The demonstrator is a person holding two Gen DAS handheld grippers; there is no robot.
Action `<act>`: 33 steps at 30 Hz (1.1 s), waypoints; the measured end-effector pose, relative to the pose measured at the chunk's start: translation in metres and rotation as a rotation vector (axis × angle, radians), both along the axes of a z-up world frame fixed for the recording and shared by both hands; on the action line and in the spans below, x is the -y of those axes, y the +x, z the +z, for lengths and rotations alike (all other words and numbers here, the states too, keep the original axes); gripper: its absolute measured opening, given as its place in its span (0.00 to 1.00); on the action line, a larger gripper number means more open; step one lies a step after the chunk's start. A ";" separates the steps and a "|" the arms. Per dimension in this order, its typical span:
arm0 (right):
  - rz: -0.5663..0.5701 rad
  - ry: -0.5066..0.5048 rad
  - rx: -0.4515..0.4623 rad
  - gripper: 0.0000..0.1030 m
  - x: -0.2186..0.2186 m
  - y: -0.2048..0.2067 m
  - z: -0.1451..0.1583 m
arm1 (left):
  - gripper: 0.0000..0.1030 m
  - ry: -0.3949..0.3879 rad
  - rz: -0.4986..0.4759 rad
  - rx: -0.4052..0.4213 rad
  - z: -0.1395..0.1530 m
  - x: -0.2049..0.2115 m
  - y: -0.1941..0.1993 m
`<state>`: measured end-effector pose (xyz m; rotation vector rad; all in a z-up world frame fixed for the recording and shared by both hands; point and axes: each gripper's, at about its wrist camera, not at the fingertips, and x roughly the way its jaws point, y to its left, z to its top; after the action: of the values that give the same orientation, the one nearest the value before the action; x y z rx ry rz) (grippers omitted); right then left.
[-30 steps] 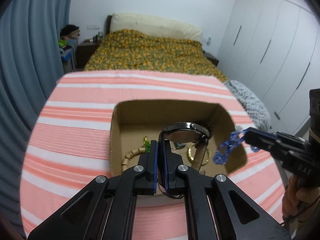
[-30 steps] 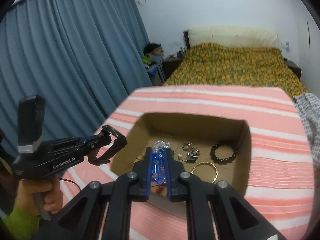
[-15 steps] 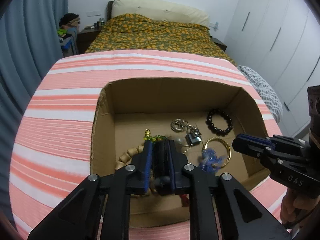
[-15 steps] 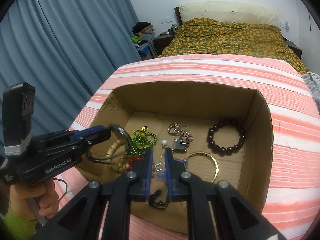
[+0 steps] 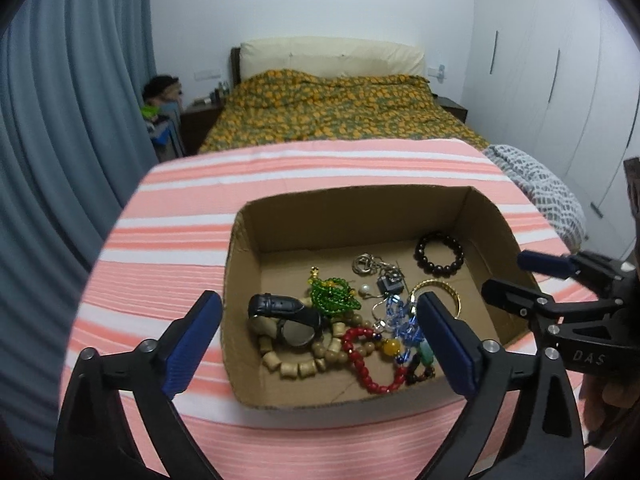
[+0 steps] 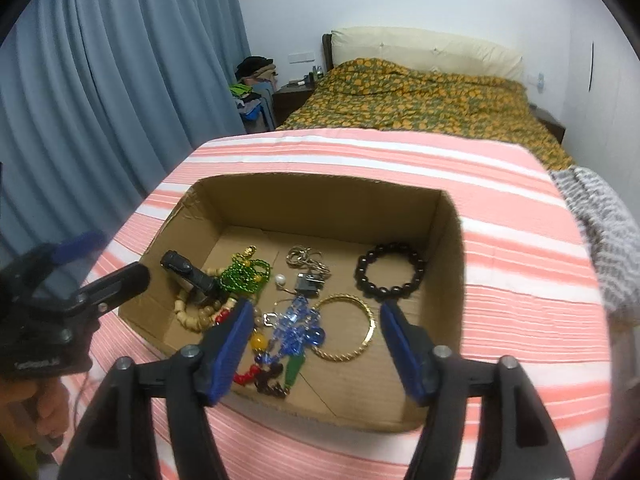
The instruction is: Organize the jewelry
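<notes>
Both hand-held grippers [image 5: 318, 334] [image 6: 316, 346] wide, empty — just opened over jewelry-crowded cardboard box [image 5: 352, 216].

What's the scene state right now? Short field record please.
container: cardboard box on striped cloth
left gripper: open, empty, jaws just opened
right gripper: open, empty, jaws just opened
watch: in box, on wooden bead bracelet
blue crystal piece: in box, beside gold bangle
dark bead bracelet: lies apart from the others

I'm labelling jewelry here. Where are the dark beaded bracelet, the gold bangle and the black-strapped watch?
Dark beaded bracelet [image 6: 390, 271], right wrist view, on its beads.
Gold bangle [image 6: 370, 317], right wrist view, right rim.
Black-strapped watch [image 5: 298, 331], left wrist view, on its face.
</notes>
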<state>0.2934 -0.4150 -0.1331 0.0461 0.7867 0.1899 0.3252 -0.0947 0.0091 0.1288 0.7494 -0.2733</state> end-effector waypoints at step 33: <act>-0.057 -0.054 0.086 0.77 -0.023 -0.098 0.068 | 1.00 0.067 0.107 0.064 0.062 -0.004 -0.096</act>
<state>0.1958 -0.3920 -0.0649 0.0090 0.7039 0.1154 0.2297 -0.0906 0.0713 0.1599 0.6995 -0.1415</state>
